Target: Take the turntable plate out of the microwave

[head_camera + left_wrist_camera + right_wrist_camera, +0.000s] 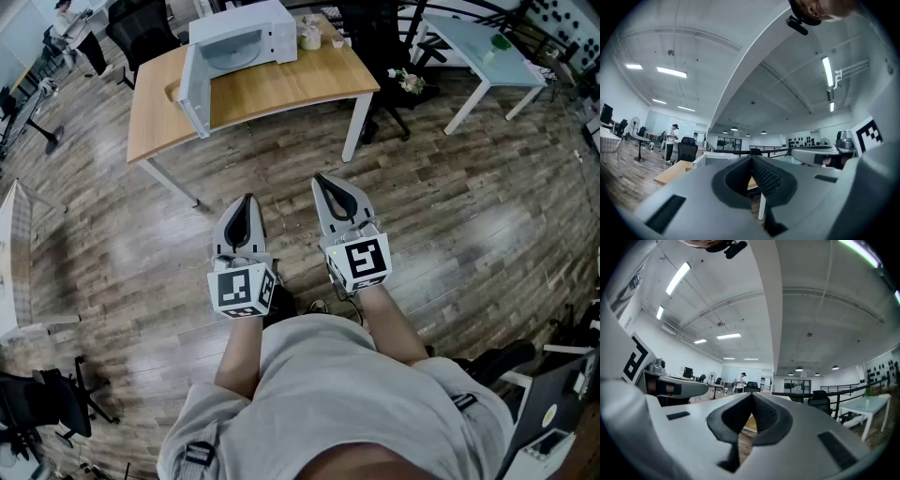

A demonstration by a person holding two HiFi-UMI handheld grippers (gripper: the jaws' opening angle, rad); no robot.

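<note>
While counter [281, 89] sits well apart, head view: microwave [262, 23] door open, turntable plate [230, 56] seemingly inside cavity; left hand-held gripper [248, 202], right hand-held gripper [323, 183] level over floor [469, 216], likely idle before approach.
Left gripper view: jaws together, empty.
Right gripper view: jaws together, empty.

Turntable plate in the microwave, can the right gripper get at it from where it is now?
Probably not yet: the right gripper is held over the floor, well short of the table, jaws shut. The microwave door stands open, so the turntable plate looks unblocked once the person steps closer.
</note>
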